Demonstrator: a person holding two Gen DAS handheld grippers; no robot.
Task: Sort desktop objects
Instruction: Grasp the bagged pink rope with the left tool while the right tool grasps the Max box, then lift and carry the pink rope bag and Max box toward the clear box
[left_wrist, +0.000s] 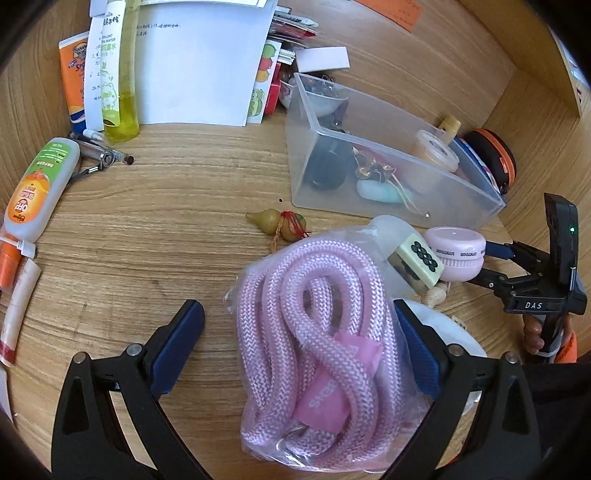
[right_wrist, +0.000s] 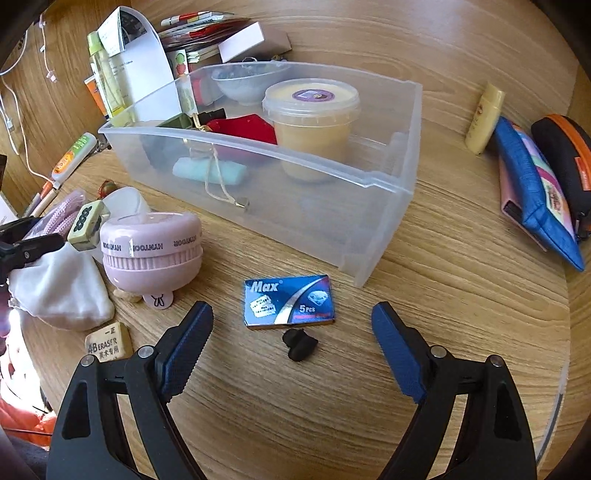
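Step in hand: both tools are lining up pickups, and nothing is gripped yet, so the sort is mid-way with plenty loose on the surface (right_wrist: 461, 295).

Left tool (left_wrist: 299, 343): spread wide, straddling the bagged pink rope (left_wrist: 314, 354). The right-side finger looks to be against the bag's plastic; the left-side finger stands clear of it with bare wood between.

Right tool (right_wrist: 291, 332): spread wide too, holding nothing. The blue Max blade box (right_wrist: 289, 301) lies just ahead of the fingertips, roughly centred in the gap, and a small black plug (right_wrist: 300, 344) sits between the fingers, nearer than the box.

Destination: the clear bin (right_wrist: 369, 206) sits ahead of the right tool, beyond the blade box. It already holds a lidded yellow tub (right_wrist: 312, 125), a red item and a mint-green piece, so I judge it to be the place things are sorted into.

Neighbours: a pink round fan (right_wrist: 151, 251) stands ahead and left of the right tool, with a mahjong tile charm (right_wrist: 88, 221) touching it. An eraser (right_wrist: 108, 345) lies just left of the left-side finger.

Next move, left: close evenly on the rope bundle. The bag is soft and slippery, so I would expect a bite across the thick coils to hold better than one on loose plastic.

Next move, right: the blade box is flat and low, so the fingers need to come right down to the surface and pinch its edges without catching the black plug.

Risk: the two tools work close together near the fan, so lifts want to go one at a time.
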